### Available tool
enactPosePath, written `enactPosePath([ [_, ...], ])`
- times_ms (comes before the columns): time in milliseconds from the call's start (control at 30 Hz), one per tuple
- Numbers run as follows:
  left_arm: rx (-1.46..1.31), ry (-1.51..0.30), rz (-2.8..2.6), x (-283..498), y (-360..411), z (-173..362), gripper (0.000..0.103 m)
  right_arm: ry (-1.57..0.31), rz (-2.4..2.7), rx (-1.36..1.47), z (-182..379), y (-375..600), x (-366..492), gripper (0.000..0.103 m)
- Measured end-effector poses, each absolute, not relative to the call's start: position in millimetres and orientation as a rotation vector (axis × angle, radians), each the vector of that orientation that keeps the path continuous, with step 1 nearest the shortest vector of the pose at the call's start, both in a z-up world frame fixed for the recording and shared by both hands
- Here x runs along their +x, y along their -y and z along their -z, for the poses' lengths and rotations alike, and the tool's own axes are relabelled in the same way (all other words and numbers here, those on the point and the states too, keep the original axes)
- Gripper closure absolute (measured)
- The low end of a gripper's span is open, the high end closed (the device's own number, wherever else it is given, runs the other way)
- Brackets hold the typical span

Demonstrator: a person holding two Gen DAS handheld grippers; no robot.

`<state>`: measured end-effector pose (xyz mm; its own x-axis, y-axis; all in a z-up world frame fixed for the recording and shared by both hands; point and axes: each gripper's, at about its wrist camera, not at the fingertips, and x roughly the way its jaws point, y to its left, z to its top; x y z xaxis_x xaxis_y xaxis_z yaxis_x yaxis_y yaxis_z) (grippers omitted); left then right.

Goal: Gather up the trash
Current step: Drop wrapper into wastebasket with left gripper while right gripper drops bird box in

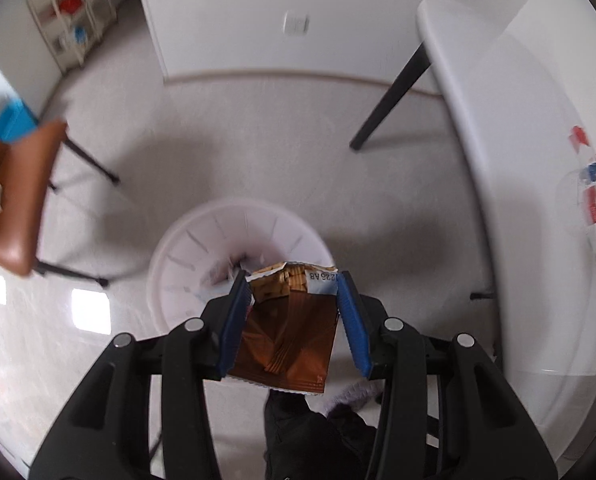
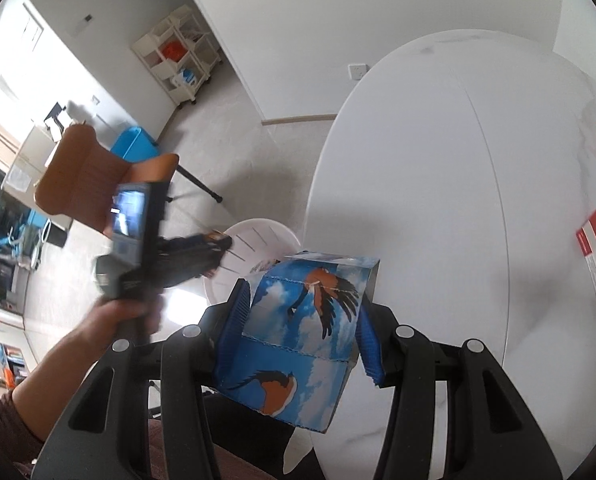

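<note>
My left gripper (image 1: 291,282) is shut on a brown snack wrapper (image 1: 287,336) and holds it above a white trash bin (image 1: 185,256) on the floor. Some paper trash lies in the bin. My right gripper (image 2: 302,292) is shut on a blue carton with birds printed on it (image 2: 302,336), held at the left edge of the white table (image 2: 438,184). The left gripper (image 2: 213,248) also shows in the right wrist view, held by a hand over the bin (image 2: 257,240).
A brown chair (image 1: 13,196) stands left of the bin. The white table (image 1: 510,184) is at the right, with small packets and red and blue pieces (image 1: 590,184) on it. A black table leg (image 1: 390,96) stands beyond the bin. A shelf cart (image 2: 177,52) stands by the far wall.
</note>
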<state>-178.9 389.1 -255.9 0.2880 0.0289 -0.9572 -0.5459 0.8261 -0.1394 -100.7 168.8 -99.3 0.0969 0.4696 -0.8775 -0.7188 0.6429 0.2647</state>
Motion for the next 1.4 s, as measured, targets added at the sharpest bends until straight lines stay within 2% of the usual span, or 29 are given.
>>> enactPosePath([
  [67, -0.545, -1.287, -0.404, -178, -397, 291, 0.055, -1.184, -0.896, -0.283, 101, -174, -104, 0.052],
  [133, -0.565, -1.336, -0.418, -179, -401, 316, 0.041, -1.194, -0.898, -0.300, 104, -180, -105, 0.052],
  [167, -0.569, -1.358, -0.427, -180, -402, 325, 0.038, -1.197, -0.900, -0.305, 106, -180, -106, 0.052],
  [233, -0.579, -1.385, -0.438, -182, -405, 334, 0.025, -1.209, -0.906, -0.318, 110, -189, -106, 0.052],
  [367, -0.598, -1.348, -0.478, -193, -417, 321, 0.013, -1.223, -0.946, -0.346, 116, -202, -108, 0.052],
  [633, -0.610, -1.184, -0.645, -250, -446, 238, 0.008, -1.185, -1.104, -0.462, 140, -279, -114, 0.052],
  [867, -0.639, -1.074, -0.791, -307, -470, 184, 0.008, -1.193, -1.221, -0.506, 168, -336, -127, 0.052],
  [1033, -0.592, -1.078, -0.823, -316, -466, 173, 0.008, -1.152, -1.201, -0.484, 153, -321, -124, 0.026],
  [1100, -0.582, -1.080, -0.807, -312, -461, 168, 0.008, -1.122, -1.147, -0.482, 143, -302, -118, 0.011],
  [1167, -0.563, -1.079, -0.763, -302, -452, 161, 0.008, -1.097, -1.090, -0.471, 134, -286, -111, 0.004],
  [1400, -0.451, -1.048, -0.530, -237, -397, 125, 0.008, -1.079, -0.878, -0.293, 100, -170, -81, 0.003],
])
